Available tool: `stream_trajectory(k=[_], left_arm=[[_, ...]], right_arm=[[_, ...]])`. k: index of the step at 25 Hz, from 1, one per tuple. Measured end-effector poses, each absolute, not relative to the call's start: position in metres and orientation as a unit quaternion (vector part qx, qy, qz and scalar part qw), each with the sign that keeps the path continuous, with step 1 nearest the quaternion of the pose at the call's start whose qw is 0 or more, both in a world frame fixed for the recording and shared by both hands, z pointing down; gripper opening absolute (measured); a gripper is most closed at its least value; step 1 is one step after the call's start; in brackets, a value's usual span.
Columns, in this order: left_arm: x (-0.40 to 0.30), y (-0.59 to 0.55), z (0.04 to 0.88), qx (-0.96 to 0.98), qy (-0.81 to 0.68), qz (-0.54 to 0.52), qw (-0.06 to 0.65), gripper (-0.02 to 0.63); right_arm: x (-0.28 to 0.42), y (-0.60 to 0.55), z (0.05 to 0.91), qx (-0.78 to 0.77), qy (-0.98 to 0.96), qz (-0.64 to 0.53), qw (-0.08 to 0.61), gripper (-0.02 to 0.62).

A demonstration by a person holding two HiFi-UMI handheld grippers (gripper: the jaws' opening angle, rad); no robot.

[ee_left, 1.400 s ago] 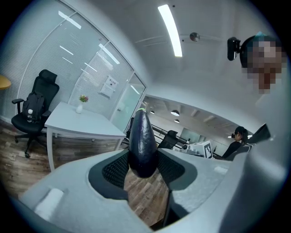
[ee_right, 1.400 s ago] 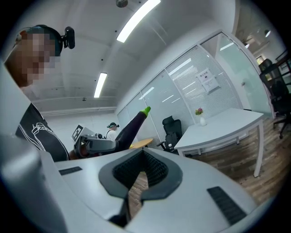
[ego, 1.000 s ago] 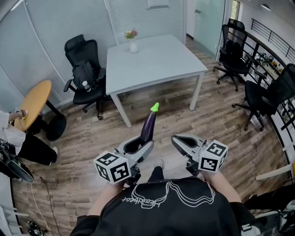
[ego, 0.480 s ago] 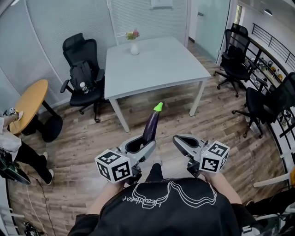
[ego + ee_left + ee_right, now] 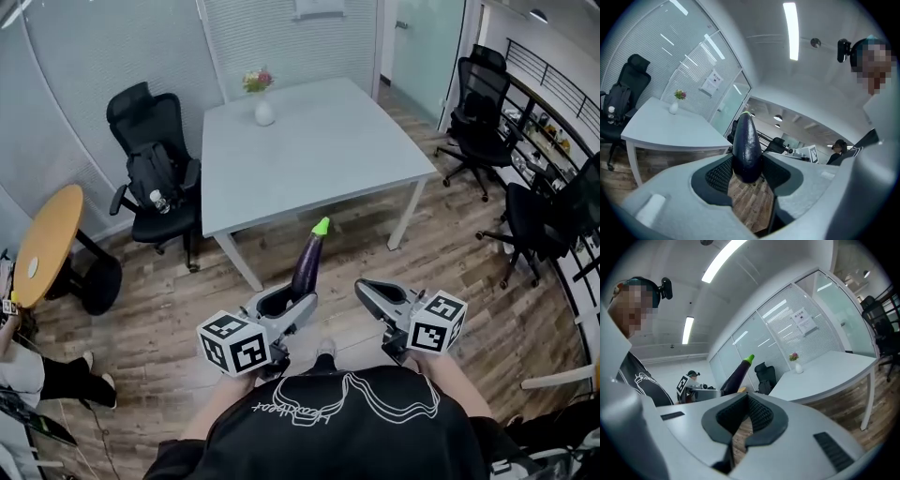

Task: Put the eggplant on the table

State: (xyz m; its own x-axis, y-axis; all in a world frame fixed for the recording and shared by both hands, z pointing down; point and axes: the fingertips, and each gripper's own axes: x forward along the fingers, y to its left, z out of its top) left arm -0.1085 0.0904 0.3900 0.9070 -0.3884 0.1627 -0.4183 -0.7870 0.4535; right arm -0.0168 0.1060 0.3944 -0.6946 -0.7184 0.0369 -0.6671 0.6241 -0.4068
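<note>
- left claw [image 5: 289, 302]: clamped on the eggplant [image 5: 307, 264]. Pads sit either side of its fat end, and the green tip sticks up and forward past the jaws.
- Gripping the fat end leaves most of the body out ahead of the claw. Likely so it can be laid down tip-first without the jaws hitting the top.
- right claw [image 5: 373, 289]: jaws together with nothing between them, carried just right of the left claw. It looks idle; one claw is enough for this load.
- table [image 5: 319, 155]: ahead of both claws, not under them. Wood floor is below the jaws.
- The eggplant is well apart from the tabletop, so this is the carry phase and placing is not done yet.
- vase [image 5: 264, 111]: holds flowers and stands at the far left of the table from the claws. The near half is bare, the probable drop zone.
- Counts:
  - 1 eggplant
  - 2 claws
  - 1 white table
  - 1 vase
  - 1 round table [image 5: 42, 246], far off left
  - 1 chair [image 5: 150, 173] ahead-left
  - at least 2 more chairs off right
  - 1 person [image 5: 47, 375] at the left edge, only partly in frame
</note>
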Motion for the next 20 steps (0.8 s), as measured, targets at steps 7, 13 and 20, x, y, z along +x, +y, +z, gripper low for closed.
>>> stream_trajectory(k=[7,13,20], left_arm=[[-0.087,-0.027,0.382,0.945,-0.208,0.035,0.252,0.202],[-0.078,-0.115,0.385,0.943,-0.21,0.038,0.256,0.202],[-0.061,-0.168,0.392,0.944,-0.205,0.042,0.255,0.202]], right_arm=[[0.003,-0.011,0.385,-0.398,0.895,-0.192,0.057,0.009],[0.011,-0.094,0.387,-0.4,0.894,-0.192,0.057,0.009],[0.027,-0.135,0.396,-0.401,0.889,-0.206,0.074,0.009]])
